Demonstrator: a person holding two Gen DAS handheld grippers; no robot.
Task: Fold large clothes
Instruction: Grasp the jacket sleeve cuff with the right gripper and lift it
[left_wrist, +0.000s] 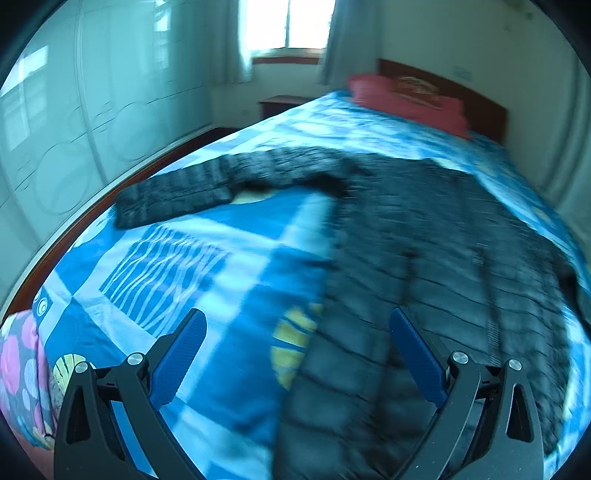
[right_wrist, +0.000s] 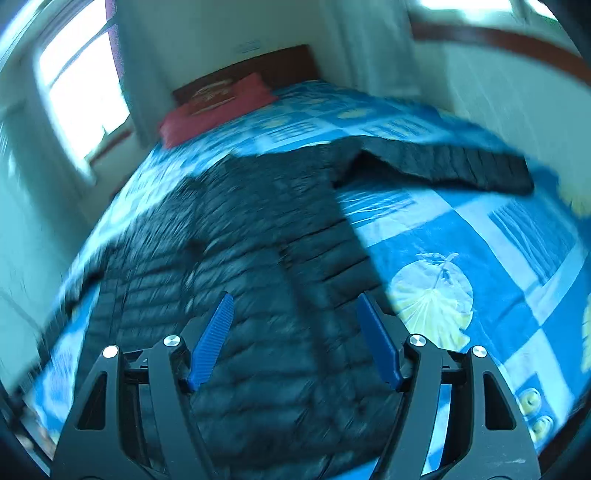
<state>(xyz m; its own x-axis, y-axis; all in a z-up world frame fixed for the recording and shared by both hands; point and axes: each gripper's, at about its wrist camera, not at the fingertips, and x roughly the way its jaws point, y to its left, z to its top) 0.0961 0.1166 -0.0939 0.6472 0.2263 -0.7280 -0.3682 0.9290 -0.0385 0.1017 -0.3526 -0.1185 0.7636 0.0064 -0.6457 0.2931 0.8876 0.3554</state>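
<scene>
A dark quilted puffer jacket (left_wrist: 424, 258) lies spread flat on the bed, one sleeve (left_wrist: 192, 184) stretched out to the left. In the right wrist view the jacket (right_wrist: 251, 258) fills the middle and its other sleeve (right_wrist: 454, 166) stretches right. My left gripper (left_wrist: 297, 321) is open and empty, above the jacket's left hem edge. My right gripper (right_wrist: 295, 306) is open and empty, above the jacket's lower body. Both views are blurred.
The bed has a blue patterned cover (left_wrist: 184, 266) and a red pillow (left_wrist: 402, 99) at the wooden headboard (left_wrist: 480, 99). A wardrobe (left_wrist: 74, 110) stands left of the bed, a window (left_wrist: 284, 22) and a small nightstand (left_wrist: 280, 103) beyond. A floral cloth (left_wrist: 18, 369) lies at the near left corner.
</scene>
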